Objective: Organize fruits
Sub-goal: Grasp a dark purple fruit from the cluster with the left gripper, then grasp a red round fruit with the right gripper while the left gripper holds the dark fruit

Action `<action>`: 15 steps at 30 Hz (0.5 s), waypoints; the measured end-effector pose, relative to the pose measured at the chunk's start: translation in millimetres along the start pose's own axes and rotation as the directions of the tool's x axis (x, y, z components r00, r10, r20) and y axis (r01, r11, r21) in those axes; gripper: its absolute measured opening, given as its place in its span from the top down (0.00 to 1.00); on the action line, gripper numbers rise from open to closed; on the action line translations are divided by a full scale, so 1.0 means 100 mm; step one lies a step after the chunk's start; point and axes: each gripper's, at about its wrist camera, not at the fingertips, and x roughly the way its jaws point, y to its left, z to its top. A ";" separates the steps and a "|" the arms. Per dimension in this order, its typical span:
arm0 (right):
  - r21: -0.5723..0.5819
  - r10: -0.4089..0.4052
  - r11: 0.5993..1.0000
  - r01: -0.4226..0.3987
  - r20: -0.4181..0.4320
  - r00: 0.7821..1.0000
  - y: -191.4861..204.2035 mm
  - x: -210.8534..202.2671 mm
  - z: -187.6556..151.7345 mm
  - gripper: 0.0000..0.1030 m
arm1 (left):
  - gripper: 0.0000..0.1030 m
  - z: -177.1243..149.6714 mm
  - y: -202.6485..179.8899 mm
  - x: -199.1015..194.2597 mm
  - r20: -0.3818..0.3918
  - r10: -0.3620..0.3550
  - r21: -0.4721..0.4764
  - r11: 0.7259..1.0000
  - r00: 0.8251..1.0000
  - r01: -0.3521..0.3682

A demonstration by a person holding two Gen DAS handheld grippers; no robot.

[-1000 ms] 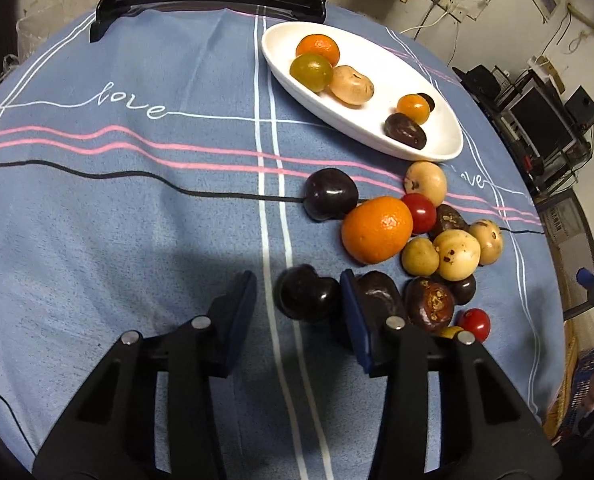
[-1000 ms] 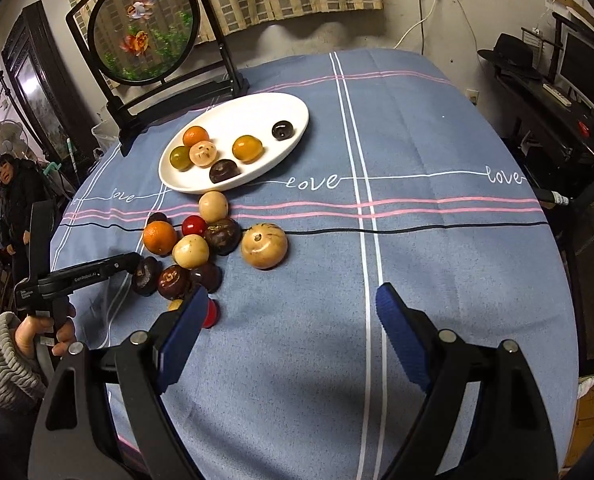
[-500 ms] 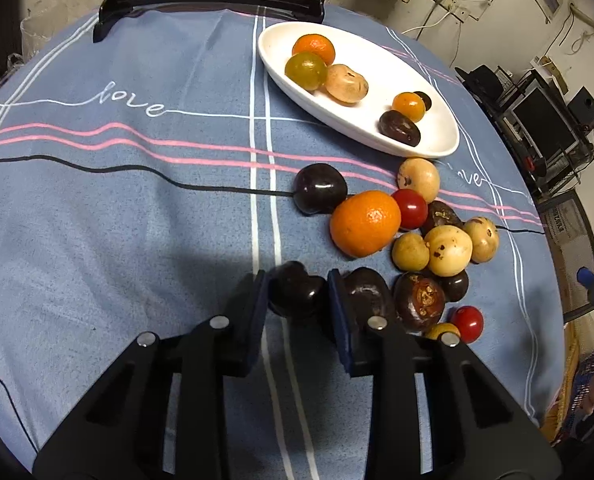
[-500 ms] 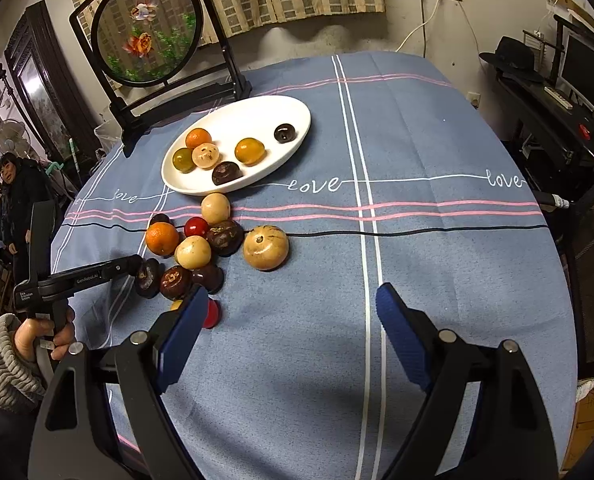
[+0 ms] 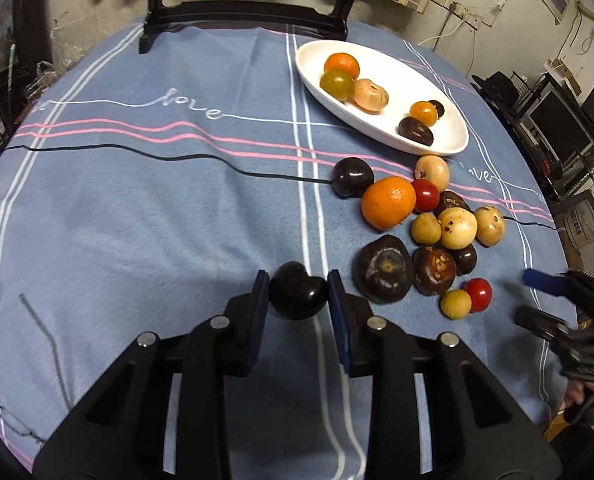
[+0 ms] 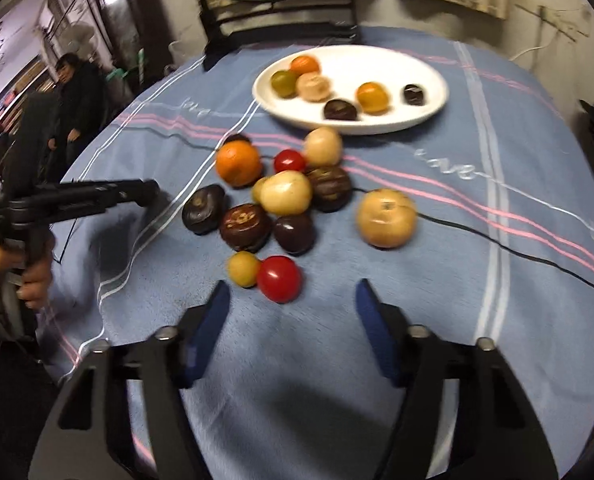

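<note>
The left tool (image 5: 297, 292) is pinching a glossy, dark purple, heart-shaped fruit (image 5: 295, 295) between its blue pads, holding it over the blue striped cloth of the counter (image 5: 137, 220), just to the left of the loose heap of fruit. So the step in hand looks like a pick completed on the left side, with the carry to the white oval dish (image 5: 449, 142) at the far side yet to come; that dish already holds six pieces, among them a small orange mandarin (image 5: 341, 65) and an olive-green round fruit (image 5: 337, 83). The next move calls for lifting the dark fruit over the heap and setting it on a bare patch of the dish, without knocking the large orange (image 5: 388, 202) on the way. The right tool (image 6: 293, 304) has nothing between its pads; its jaws are closing as it points toward a shiny red cherry tomato (image 6: 279, 278) touching a small yellow round fruit (image 6: 243, 268), probably its next pick.
</note>
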 end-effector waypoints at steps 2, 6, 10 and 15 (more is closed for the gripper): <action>0.031 0.028 0.999 -0.028 -0.016 0.999 -0.05 0.13 0.01 0.52 | 0.71 -0.03 0.02 -0.08 0.006 0.011 -0.002 1.000 1.000 -0.011; 0.047 0.064 0.997 -0.063 -0.031 0.997 -0.06 0.26 0.03 0.58 | 0.71 -0.09 0.06 -0.18 0.011 0.035 -0.010 0.999 0.999 -0.035; 0.080 0.115 0.990 -0.112 -0.028 0.993 -0.10 0.32 0.03 0.60 | 0.71 -0.11 0.04 -0.23 0.012 0.042 -0.006 0.999 0.999 -0.042; 0.105 0.170 0.981 -0.165 -0.036 0.985 -0.13 0.30 0.00 0.72 | 0.71 -0.10 -0.08 -0.22 0.009 0.035 0.015 0.999 0.999 -0.035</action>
